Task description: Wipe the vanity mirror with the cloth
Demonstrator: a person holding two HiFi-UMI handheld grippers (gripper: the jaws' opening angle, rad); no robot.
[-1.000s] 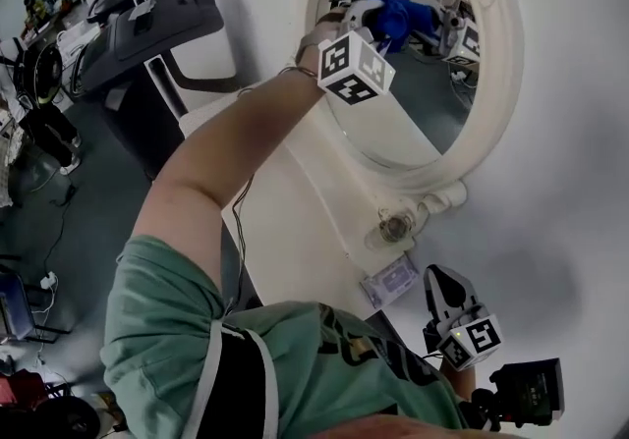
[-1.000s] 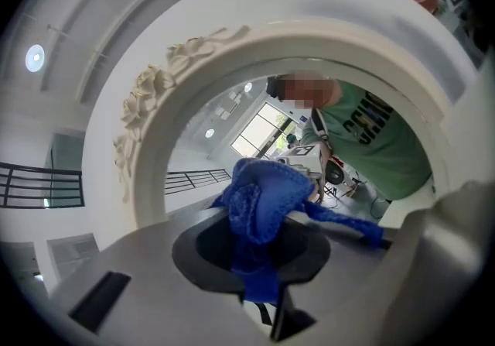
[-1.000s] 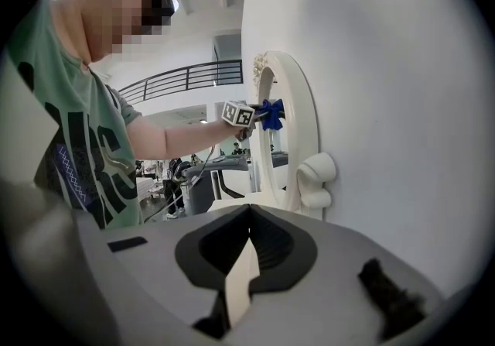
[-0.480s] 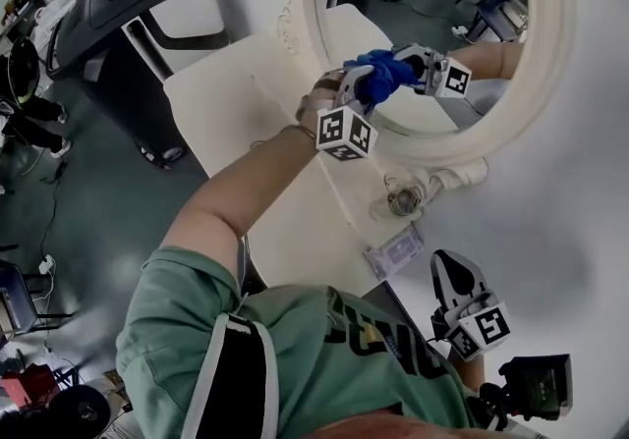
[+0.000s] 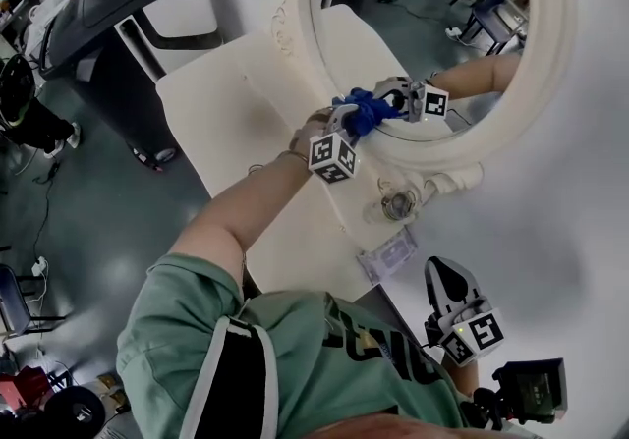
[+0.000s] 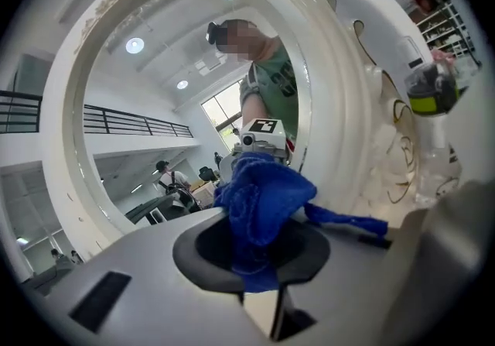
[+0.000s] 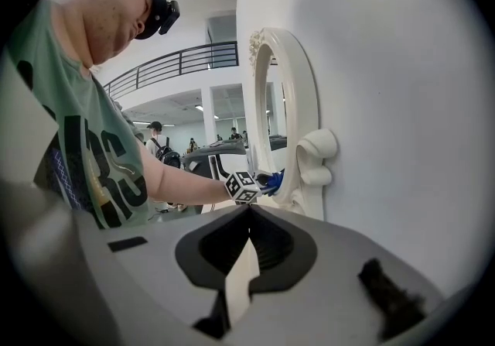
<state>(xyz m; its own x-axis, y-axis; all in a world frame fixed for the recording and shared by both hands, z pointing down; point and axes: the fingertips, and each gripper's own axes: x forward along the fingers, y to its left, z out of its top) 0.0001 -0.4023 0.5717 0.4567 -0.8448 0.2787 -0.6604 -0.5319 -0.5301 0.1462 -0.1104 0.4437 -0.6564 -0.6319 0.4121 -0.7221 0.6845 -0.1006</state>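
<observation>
One cloth (image 6: pixel 261 199) in left gripper (image 6: pixel 259 255), against mirror (image 5: pixel 393 29)

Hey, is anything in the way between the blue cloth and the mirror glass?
Nothing visible is. The left gripper holds the blue cloth right at the lower edge of the mirror, by its frame, with no object between them.

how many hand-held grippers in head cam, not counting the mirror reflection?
2: left hand-held gripper at the mirror lower rim, shut on the cloth; right hand-held gripper at lower right, shut, empty.
</observation>
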